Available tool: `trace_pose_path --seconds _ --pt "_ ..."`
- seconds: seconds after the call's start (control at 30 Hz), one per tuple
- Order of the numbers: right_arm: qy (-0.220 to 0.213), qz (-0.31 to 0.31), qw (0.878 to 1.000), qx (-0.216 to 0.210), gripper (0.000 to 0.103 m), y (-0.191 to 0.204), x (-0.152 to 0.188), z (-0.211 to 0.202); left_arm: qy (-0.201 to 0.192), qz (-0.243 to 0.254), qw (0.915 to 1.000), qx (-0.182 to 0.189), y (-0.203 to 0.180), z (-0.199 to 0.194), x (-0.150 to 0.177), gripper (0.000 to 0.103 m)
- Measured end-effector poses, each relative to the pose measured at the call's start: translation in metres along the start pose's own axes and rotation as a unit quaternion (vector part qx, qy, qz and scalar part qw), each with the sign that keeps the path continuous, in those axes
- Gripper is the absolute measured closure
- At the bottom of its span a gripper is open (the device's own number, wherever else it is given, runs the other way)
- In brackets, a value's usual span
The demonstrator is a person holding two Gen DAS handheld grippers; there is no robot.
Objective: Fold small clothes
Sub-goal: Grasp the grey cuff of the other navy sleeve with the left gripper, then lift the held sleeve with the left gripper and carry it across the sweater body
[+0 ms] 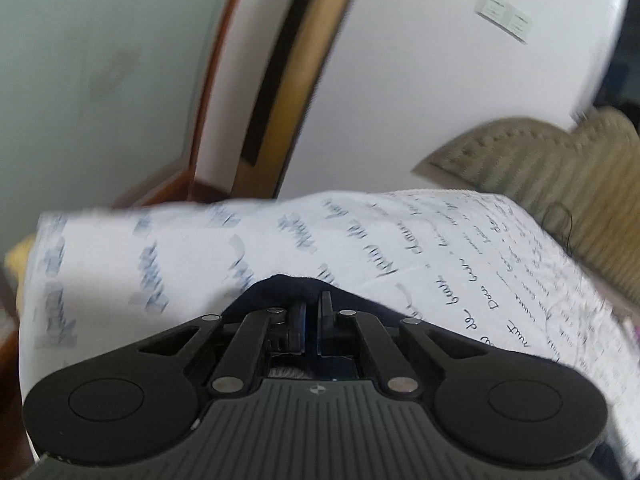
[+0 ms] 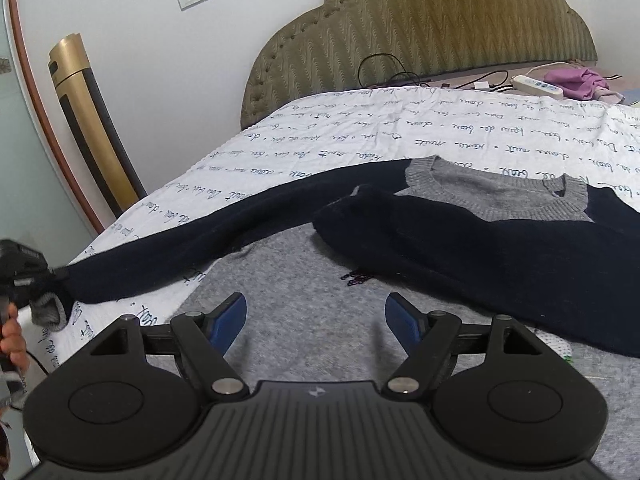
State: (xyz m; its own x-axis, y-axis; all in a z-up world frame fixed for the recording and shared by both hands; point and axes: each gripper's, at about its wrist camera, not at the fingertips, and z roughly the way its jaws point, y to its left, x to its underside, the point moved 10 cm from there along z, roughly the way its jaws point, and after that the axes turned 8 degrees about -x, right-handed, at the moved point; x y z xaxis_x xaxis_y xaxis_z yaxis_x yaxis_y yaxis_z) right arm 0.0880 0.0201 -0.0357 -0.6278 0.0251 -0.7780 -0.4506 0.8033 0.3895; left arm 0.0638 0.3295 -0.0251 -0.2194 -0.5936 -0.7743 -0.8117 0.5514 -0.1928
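A small grey sweater (image 2: pixel 304 280) with navy sleeves lies flat on the white script-printed sheet (image 2: pixel 360 136). One navy sleeve (image 2: pixel 500 248) lies folded across its chest. The other navy sleeve (image 2: pixel 208 232) stretches left to the bed's edge. My left gripper (image 1: pixel 311 316) is shut on that sleeve's end (image 1: pixel 280 292); it shows at the far left of the right wrist view (image 2: pixel 24 272), with the grey cuff (image 2: pixel 48 312) hanging below. My right gripper (image 2: pixel 316 320) is open and empty just above the sweater's grey body.
A padded olive headboard (image 2: pixel 420 28) stands at the back. A power strip (image 2: pixel 538 86), cables and a purple cloth (image 2: pixel 576 80) lie near it. A gold and black column (image 2: pixel 92 120) stands by the white wall on the left, next to a wood-framed door.
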Motion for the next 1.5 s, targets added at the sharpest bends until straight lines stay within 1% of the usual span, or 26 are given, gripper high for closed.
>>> trace_pose_path --seconds 0.1,0.2,0.3,0.37,0.43,0.53,0.6,0.67,0.7,0.77,0.87,0.93,0.97,1.0,1.03,1.07,1.1,1.13,1.2,1.23,1.27,1.33,1.37,1.4,1.47,1.5 --pt "-0.004 0.01 1.0 0.004 0.026 -0.009 0.0 -0.006 -0.022 0.049 0.9986 0.002 -0.03 -0.006 -0.015 0.1" --pt "-0.012 0.019 1.0 0.01 0.025 -0.018 -0.001 -0.015 -0.051 0.099 0.9937 0.009 -0.075 -0.01 -0.028 0.1" --pt "-0.02 0.033 0.999 0.018 0.024 -0.032 0.001 -0.025 -0.092 0.151 0.9835 0.035 -0.132 -0.029 -0.03 0.1" --pt "-0.025 0.043 0.998 0.027 0.024 -0.042 0.002 -0.032 -0.111 0.181 0.9754 0.061 -0.168 -0.045 -0.021 0.1" --pt "-0.031 0.055 0.997 0.036 0.024 -0.054 0.003 -0.04 -0.122 0.213 0.9648 0.095 -0.208 -0.06 -0.004 0.1" --pt "-0.043 0.077 0.995 0.053 0.024 -0.074 0.005 -0.054 -0.132 0.273 0.9419 0.146 -0.266 -0.086 0.033 0.1" --pt "-0.053 0.091 0.992 0.065 0.024 -0.089 0.007 -0.065 -0.134 0.317 0.921 0.182 -0.302 -0.107 0.069 0.1" --pt "-0.062 0.105 0.989 0.079 0.024 -0.103 0.009 -0.076 -0.129 0.356 0.8998 0.216 -0.328 -0.126 0.105 0.1" --pt "-0.067 0.111 0.988 0.086 0.024 -0.111 0.011 -0.082 -0.126 0.374 0.888 0.236 -0.338 -0.136 0.124 0.1" --pt "-0.077 0.126 0.984 0.102 0.024 -0.126 0.015 -0.094 -0.123 0.407 0.8616 0.277 -0.354 -0.16 0.165 0.1" --pt "-0.089 0.151 0.976 0.126 0.024 -0.149 0.021 -0.113 -0.123 0.445 0.8229 0.331 -0.365 -0.185 0.214 0.1" --pt "-0.096 0.165 0.971 0.141 0.024 -0.163 0.025 -0.123 -0.106 0.466 0.8011 0.36 -0.368 -0.196 0.244 0.1" --pt "-0.099 0.171 0.969 0.148 0.024 -0.168 0.027 -0.128 -0.092 0.472 0.7931 0.373 -0.368 -0.2 0.257 0.095" --pt "-0.103 0.176 0.967 0.154 0.024 -0.174 0.03 -0.132 -0.074 0.479 0.784 0.387 -0.368 -0.205 0.271 0.081" --pt "-0.105 0.181 0.965 0.159 0.024 -0.178 0.031 -0.136 -0.055 0.491 0.7708 0.403 -0.37 -0.209 0.285 0.077" --pt "-0.108 0.184 0.963 0.163 0.024 -0.182 0.033 -0.14 -0.039 0.506 0.7575 0.411 -0.37 -0.212 0.296 0.059" --pt "-0.111 0.188 0.961 0.168 0.024 -0.187 0.034 -0.143 -0.035 0.519 0.7493 0.409 -0.366 -0.214 0.305 0.042" --pt "-0.114 0.191 0.96 0.172 0.024 -0.19 0.035 -0.146 -0.045 0.526 0.7463 0.405 -0.361 -0.215 0.306 0.035" --pt "-0.119 0.192 0.958 0.177 0.024 -0.194 0.034 -0.15 -0.092 0.528 0.7474 0.393 -0.351 -0.212 0.294 0.029" --pt "-0.121 0.19 0.958 0.177 0.024 -0.196 0.032 -0.151 -0.111 0.528 0.7498 0.383 -0.344 -0.209 0.281 0.028" --pt "-0.121 0.187 0.959 0.176 0.024 -0.196 0.028 -0.15 -0.117 0.523 0.7557 0.376 -0.338 -0.203 0.269 0.025" --pt "-0.121 0.175 0.963 0.165 0.024 -0.193 0.017 -0.143 -0.108 0.501 0.7774 0.365 -0.324 -0.192 0.234 0.02" --pt "-0.121 0.168 0.966 0.157 0.024 -0.191 0.009 -0.137 -0.1 0.486 0.7913 0.357 -0.315 -0.182 0.215 0.015" --pt "-0.121 0.161 0.968 0.149 0.024 -0.188 0.001 -0.13 -0.098 0.473 0.8043 0.346 -0.31 -0.174 0.198 0.013" --pt "-0.115 0.138 0.975 0.133 0.024 -0.176 -0.018 -0.111 -0.099 0.451 0.8318 0.309 -0.289 -0.146 0.164 0.012" --pt "-0.111 0.123 0.978 0.127 0.024 -0.168 -0.029 -0.1 -0.1 0.447 0.8416 0.286 -0.281 -0.133 0.15 0.012"
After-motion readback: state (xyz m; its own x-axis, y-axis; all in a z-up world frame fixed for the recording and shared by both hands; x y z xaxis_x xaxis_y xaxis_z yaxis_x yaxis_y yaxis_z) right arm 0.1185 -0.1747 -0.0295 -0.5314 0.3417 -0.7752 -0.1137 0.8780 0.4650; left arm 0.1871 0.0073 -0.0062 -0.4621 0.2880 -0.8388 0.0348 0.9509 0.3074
